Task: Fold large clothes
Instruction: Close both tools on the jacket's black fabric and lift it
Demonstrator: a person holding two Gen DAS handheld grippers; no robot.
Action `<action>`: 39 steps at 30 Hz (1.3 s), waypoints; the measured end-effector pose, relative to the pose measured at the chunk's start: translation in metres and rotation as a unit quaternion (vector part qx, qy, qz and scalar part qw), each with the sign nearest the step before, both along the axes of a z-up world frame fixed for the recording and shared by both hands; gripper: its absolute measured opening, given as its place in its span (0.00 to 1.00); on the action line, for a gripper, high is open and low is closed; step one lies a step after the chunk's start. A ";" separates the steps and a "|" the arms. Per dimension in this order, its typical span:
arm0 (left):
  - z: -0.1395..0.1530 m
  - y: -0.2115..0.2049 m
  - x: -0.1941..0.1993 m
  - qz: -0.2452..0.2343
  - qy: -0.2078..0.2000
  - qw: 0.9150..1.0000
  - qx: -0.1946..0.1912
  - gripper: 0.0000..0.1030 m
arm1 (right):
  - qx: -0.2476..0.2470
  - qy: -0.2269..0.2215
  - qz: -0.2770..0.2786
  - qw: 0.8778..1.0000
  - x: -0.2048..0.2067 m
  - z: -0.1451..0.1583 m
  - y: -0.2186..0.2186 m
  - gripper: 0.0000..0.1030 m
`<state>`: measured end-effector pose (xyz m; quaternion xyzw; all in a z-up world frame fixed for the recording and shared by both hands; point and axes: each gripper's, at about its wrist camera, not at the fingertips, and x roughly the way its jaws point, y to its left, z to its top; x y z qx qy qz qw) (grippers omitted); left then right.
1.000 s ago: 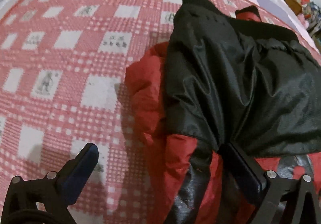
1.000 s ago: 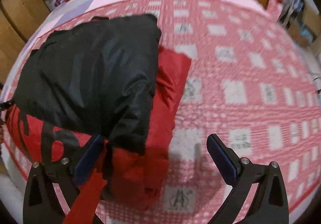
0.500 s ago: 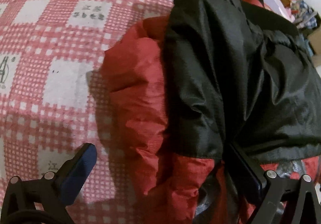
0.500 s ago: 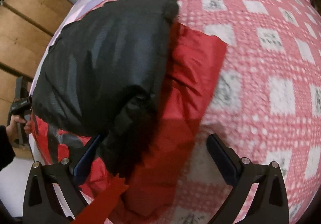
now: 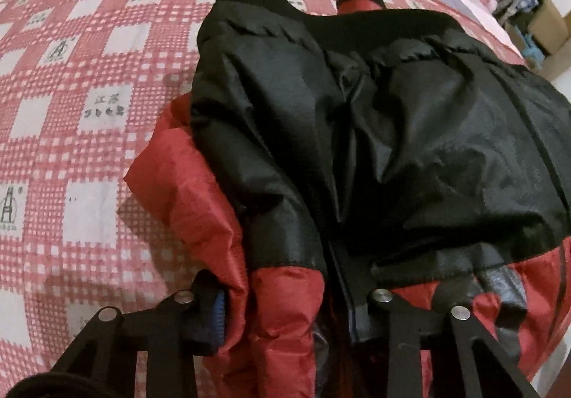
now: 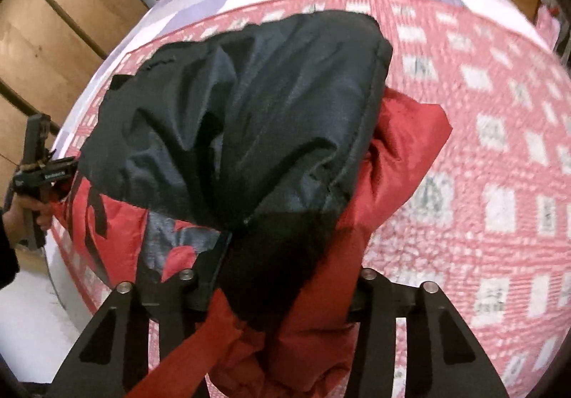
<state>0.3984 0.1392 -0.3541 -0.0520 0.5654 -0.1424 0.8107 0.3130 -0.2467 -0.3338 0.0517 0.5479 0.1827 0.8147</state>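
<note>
both grippers point(image 5: 289, 305) point(image 6: 285, 294) apparently clamped on jacket point(image 5: 392, 134)

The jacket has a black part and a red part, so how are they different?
The black part lies folded on top, while the red part sticks out underneath. The black part looks shiny and smooth in the left view; the red part shows a fine grid weave. The black part covers more; the red part shows only at the edges. Both are puffy and crinkled, and both belong to one jacket on the checked blanket.
</note>
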 end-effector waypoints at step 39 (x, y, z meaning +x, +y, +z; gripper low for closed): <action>0.108 0.001 0.006 0.020 -0.080 0.995 0.048 0.21 | -0.006 -0.090 -0.013 0.996 -0.013 0.049 0.014 0.41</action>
